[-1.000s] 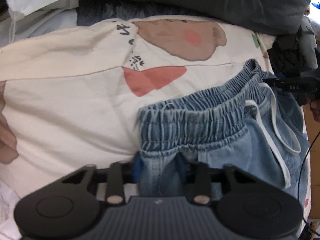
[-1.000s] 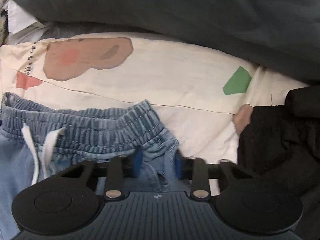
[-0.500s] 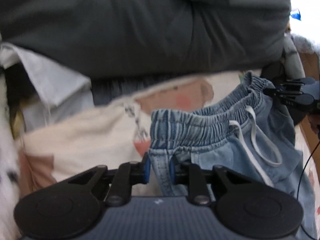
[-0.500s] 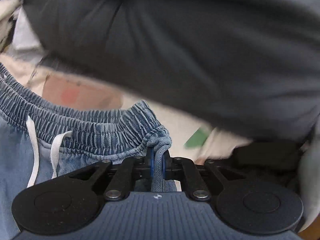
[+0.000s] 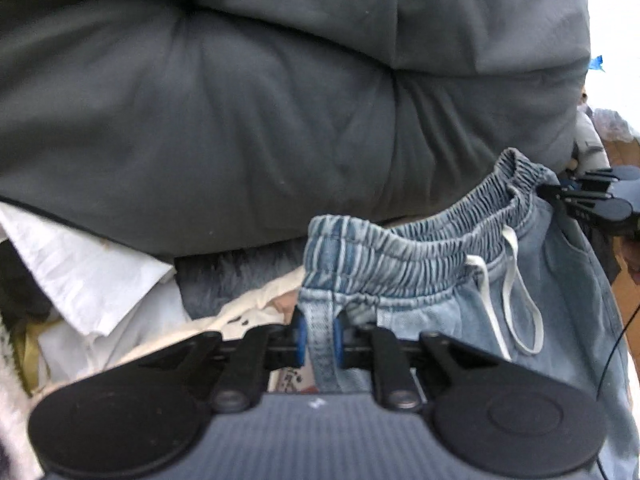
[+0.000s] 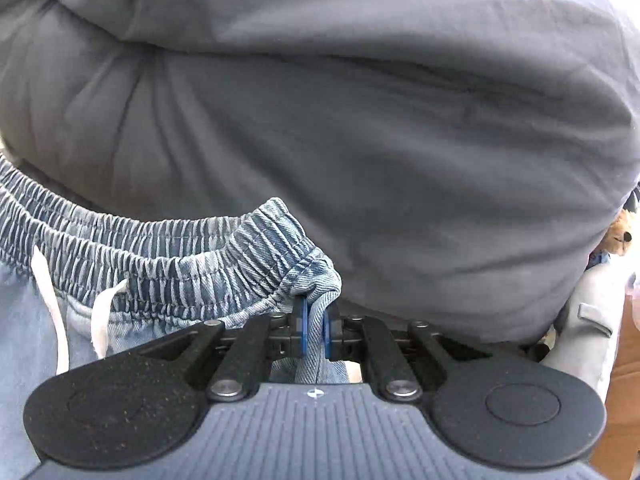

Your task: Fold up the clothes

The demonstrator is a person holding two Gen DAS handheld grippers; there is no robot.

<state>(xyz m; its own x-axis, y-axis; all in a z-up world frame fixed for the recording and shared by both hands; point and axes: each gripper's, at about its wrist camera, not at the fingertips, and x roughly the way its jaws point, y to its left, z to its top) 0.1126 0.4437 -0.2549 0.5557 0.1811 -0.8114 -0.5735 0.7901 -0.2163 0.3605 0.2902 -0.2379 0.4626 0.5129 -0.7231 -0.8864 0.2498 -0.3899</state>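
Nearest, the left gripper [image 5: 319, 337] has just been closing and is pinching one waistband corner of the light blue denim drawstring shorts [image 5: 432, 280]; the right gripper [image 6: 315, 334] is clamping the opposite corner [image 6: 316, 280]. The shorts are hanging between them above a cream printed sheet [image 5: 248, 312]. Beyond, a bulky dark grey duvet [image 5: 280, 120] is blocking the view.

Bedding and clutter behind the work

A grey duvet [image 5: 248, 112] fills the view from 9 to 2 o'clock. A white cloth [image 5: 92, 280] lies under it at 8 o'clock, beside a cream printed sheet [image 5: 248, 312]. In the right view, a small teddy bear [image 6: 620, 236] peeks out at 3 o'clock.
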